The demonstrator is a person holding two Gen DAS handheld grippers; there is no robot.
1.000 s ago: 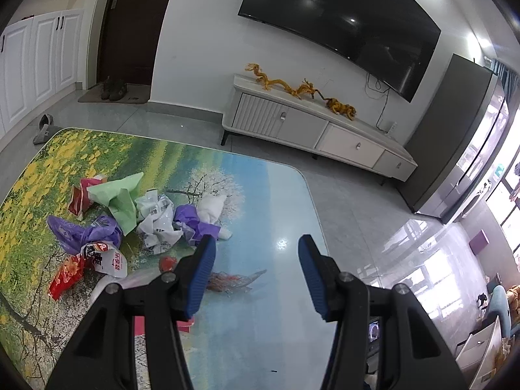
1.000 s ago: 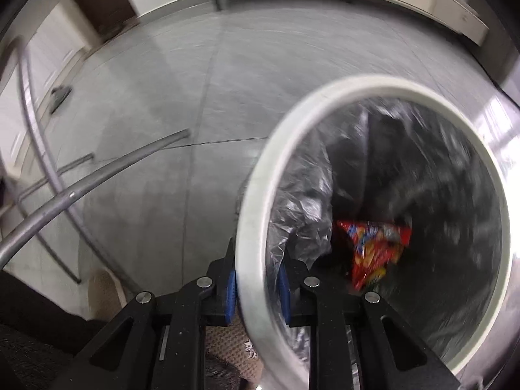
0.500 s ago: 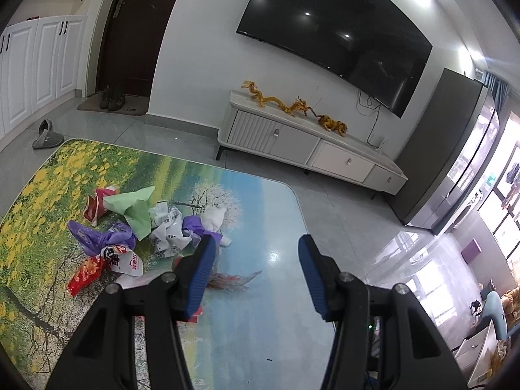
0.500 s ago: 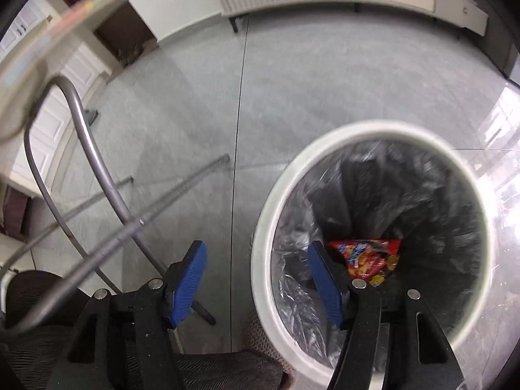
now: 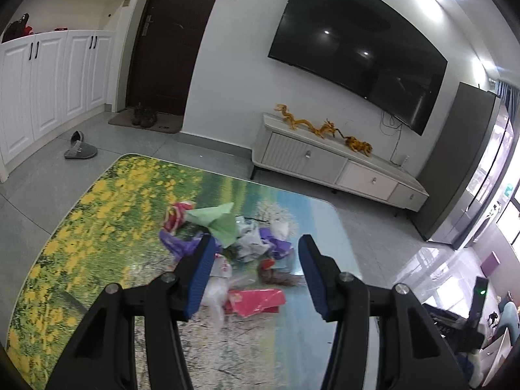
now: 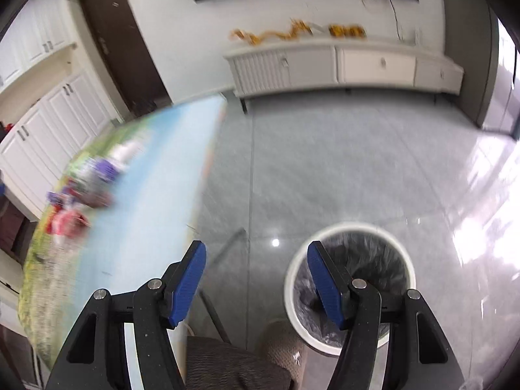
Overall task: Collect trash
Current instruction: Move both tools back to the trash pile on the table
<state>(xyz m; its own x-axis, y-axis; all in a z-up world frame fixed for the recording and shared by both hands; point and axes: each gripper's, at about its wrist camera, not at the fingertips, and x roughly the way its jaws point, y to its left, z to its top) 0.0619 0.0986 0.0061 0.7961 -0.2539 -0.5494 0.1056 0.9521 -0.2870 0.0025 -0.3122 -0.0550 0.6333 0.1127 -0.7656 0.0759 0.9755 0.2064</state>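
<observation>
Only right view shows lined bin (image 6: 349, 237), left view trash pile (image 5: 227, 237) on table (image 5: 97, 227)

Ahead of the left gripper (image 5: 255, 274), a landscape-printed table (image 5: 97, 234) bears a heap of crumpled wrappers (image 5: 227, 240) and a red packet (image 5: 256, 300).

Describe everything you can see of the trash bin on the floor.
The trash bin is a round, open-topped white bin, plastic by the look of it, lined with a crinkled black bag folded in under the rim. It stands upright on the glossy grey tiled floor, to the right of the picture-printed table. The right tool's blue finger hides part of its opening, so any contents are not visible. Something brown and woven lies close to its base.
</observation>
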